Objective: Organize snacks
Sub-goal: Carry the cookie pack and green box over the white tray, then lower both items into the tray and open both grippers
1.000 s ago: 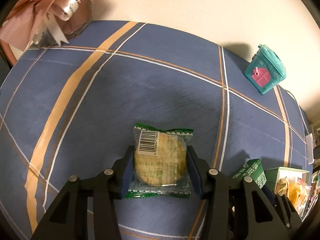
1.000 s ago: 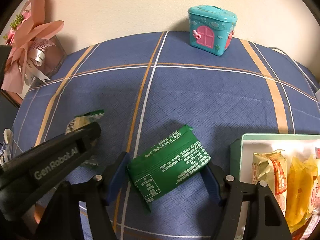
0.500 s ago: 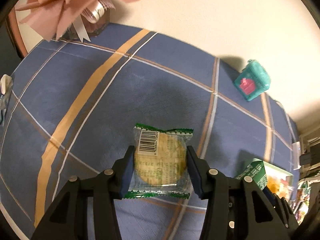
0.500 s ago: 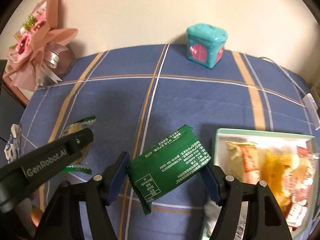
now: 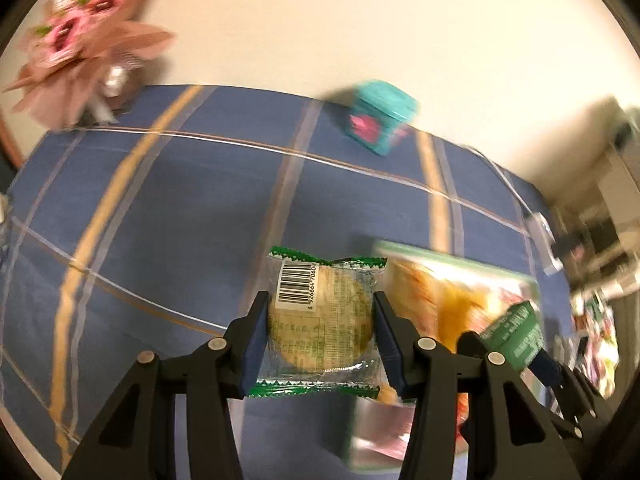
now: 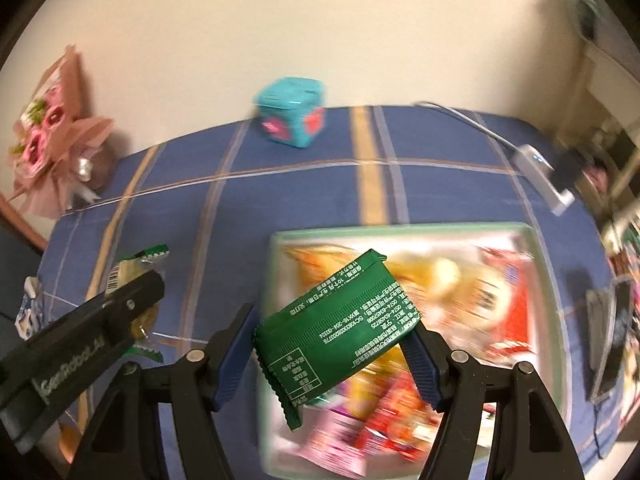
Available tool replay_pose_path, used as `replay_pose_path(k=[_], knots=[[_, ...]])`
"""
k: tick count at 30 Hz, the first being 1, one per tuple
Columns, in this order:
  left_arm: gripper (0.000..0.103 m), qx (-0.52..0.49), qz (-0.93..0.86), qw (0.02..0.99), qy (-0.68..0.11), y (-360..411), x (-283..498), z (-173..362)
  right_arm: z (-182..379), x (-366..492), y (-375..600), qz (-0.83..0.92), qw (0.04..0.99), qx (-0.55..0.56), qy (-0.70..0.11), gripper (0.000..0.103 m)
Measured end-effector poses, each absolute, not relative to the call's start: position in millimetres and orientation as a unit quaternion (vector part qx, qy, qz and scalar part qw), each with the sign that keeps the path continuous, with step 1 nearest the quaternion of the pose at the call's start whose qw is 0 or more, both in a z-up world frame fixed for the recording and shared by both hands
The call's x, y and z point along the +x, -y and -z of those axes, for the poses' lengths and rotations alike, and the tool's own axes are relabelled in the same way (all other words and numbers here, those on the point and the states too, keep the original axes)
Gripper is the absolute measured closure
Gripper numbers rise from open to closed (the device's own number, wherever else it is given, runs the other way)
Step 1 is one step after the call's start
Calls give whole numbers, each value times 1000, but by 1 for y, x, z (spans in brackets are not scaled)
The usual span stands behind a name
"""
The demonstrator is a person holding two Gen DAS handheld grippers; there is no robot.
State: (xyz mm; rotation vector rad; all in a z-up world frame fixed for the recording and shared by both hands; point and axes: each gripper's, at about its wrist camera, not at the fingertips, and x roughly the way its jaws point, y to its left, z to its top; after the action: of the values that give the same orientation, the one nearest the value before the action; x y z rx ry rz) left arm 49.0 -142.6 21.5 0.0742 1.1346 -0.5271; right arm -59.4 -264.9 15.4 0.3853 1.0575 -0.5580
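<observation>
Broadly, a desk (image 6: 460,148) draped in a blue cloth with orange and white stripes fills both views, and on it sits a pale green rectangular tray (image 6: 400,229) heaped with bright, blurred snack packets. That tray lies directly beneath and ahead of the right claw (image 6: 332,340), whose blue pads are pressed against the ends of a dark green foil snack pouch (image 6: 340,320) printed in white; the pouch hangs tilted, its long axis running across the jaws, one corner dipping toward the tray's near left edge. The left claw (image 5: 320,324) is clamped at a narrower gap on a round pale biscuit in a clear wrapper with green crimped ends (image 5: 320,312), barcode up, crimped ends fore and aft. From the left claw the tray lies to the right and a little ahead, its near corner just under the right pad, so the right hand looks nearer to a drop, needing only to descend, while the left probably must shift rightward first. Well beyond both claws, by the wall, stand a pink paper flower bouquet (image 5: 80,52) and a small teal toy house with pink doors (image 6: 290,116).
</observation>
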Motion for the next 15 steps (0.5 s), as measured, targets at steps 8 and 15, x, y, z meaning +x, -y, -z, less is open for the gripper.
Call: replay_pose_path(k=[8,15], knots=[[51,47,311,763,-564,185,5,-3,-1,-115,301,304,776,197,-516,31],[46,20,334,725,-601,190,-7,16,12,-133,307,291,773,209,-523,29]])
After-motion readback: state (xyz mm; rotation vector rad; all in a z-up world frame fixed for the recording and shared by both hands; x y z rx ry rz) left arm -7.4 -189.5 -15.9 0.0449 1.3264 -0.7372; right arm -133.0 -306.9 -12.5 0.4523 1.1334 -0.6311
